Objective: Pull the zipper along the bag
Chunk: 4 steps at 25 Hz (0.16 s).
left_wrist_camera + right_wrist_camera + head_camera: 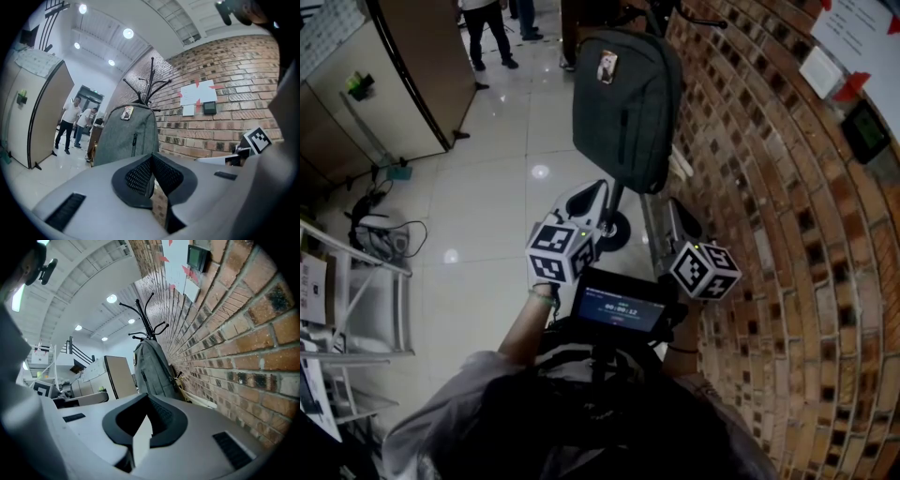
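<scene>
A grey backpack (626, 108) hangs on a black coat stand against the brick wall. It carries a small tag near its top and a short vertical zipper (134, 140) on its front. Both grippers are held below the bag and apart from it. My left gripper (596, 187) points up at the bag's lower edge, and its jaws (151, 161) are shut with nothing between them. My right gripper (673, 202) is beside it, close to the wall, and is likewise shut and empty (149, 399). The bag (152, 369) shows edge-on in the right gripper view.
The brick wall (787, 234) runs close along the right. The coat stand's hooks (147, 86) rise above the bag. A tan partition (412, 66) stands at the left. People (70, 122) stand on the glossy floor beyond it. A small screen (619, 307) sits between my hands.
</scene>
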Tool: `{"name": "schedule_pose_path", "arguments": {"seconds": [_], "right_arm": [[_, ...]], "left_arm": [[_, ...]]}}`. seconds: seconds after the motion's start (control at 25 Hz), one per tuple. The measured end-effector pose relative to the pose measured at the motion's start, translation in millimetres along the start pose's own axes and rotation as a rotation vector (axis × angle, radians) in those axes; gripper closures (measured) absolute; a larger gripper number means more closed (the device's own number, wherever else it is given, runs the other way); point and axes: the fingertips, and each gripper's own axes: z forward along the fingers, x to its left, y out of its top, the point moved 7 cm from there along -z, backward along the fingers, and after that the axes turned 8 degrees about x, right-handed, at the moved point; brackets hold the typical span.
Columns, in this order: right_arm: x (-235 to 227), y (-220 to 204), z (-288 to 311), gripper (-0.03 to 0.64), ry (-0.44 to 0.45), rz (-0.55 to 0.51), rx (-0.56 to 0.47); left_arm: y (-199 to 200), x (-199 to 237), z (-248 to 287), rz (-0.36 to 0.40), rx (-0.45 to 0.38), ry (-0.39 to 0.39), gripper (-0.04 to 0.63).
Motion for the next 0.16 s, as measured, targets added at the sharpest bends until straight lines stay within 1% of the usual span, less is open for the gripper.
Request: {"name": "schedule_pose_path", "arguments": {"seconds": [0.16], "right_arm": [[-0.6, -1.1, -0.2, 0.617, -0.003, 0.007, -0.001]], "left_arm": [[1.1, 0.6, 0.0, 0.002, 0.000, 0.000, 0.589]]}}
